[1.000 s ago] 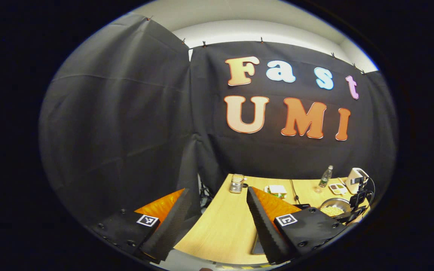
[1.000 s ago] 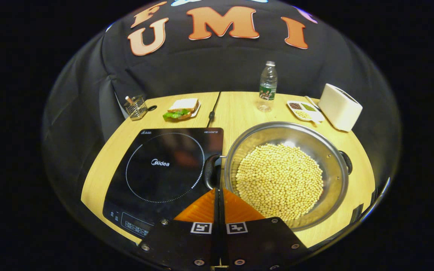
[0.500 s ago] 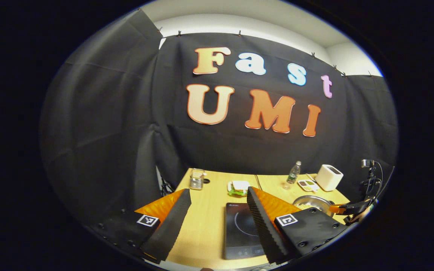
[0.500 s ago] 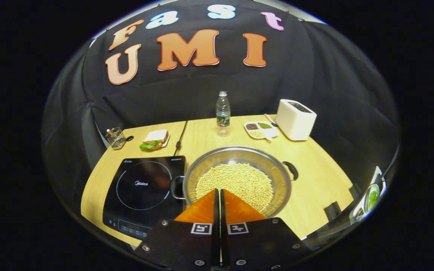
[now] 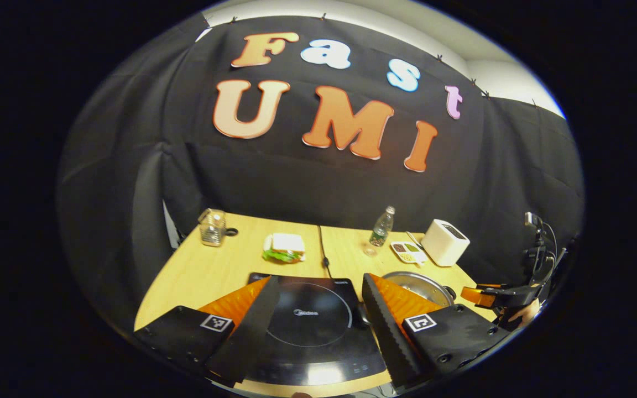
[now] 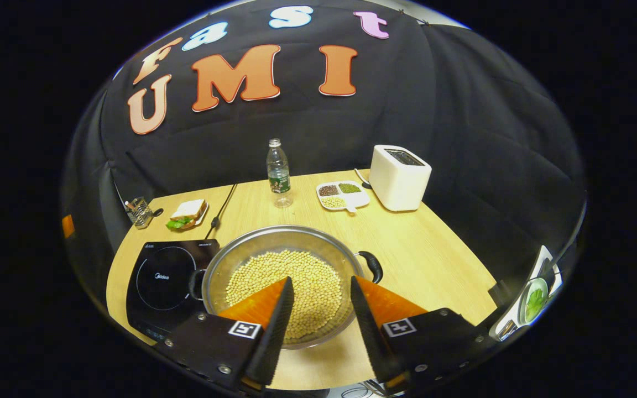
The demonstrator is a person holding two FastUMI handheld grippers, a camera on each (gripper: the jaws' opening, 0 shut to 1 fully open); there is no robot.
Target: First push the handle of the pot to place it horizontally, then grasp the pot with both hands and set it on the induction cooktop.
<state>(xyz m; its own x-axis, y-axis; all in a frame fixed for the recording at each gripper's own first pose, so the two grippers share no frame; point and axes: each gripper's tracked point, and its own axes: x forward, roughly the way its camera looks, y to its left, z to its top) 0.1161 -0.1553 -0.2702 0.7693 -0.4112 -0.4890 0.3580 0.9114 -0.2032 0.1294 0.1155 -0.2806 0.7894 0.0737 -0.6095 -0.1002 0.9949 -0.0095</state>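
Since the earlier frames, the right gripper (image 6: 318, 326) has parted its fingers from fully closed to a wide gap and has drawn back from the pot (image 6: 285, 276). It holds nothing and hovers above the near rim, aimed across the soybeans (image 6: 285, 284). The left gripper (image 5: 318, 331) has swung rightward to face the induction cooktop (image 5: 310, 326). Its fingers stand wide apart and empty above the near edge of the cooktop.

In the left gripper view, the right gripper appears far right, beyond the right edge of the table (image 5: 213, 271), held level, with part of a hand (image 5: 526, 314) beneath it.

The pot rests on the table just right of the cooktop, both handles lying level to left and right. Along the far edge stand a bottle (image 6: 278, 171), a toaster (image 6: 398, 177), a divided dish (image 6: 343, 194) and a sandwich (image 6: 187, 213).
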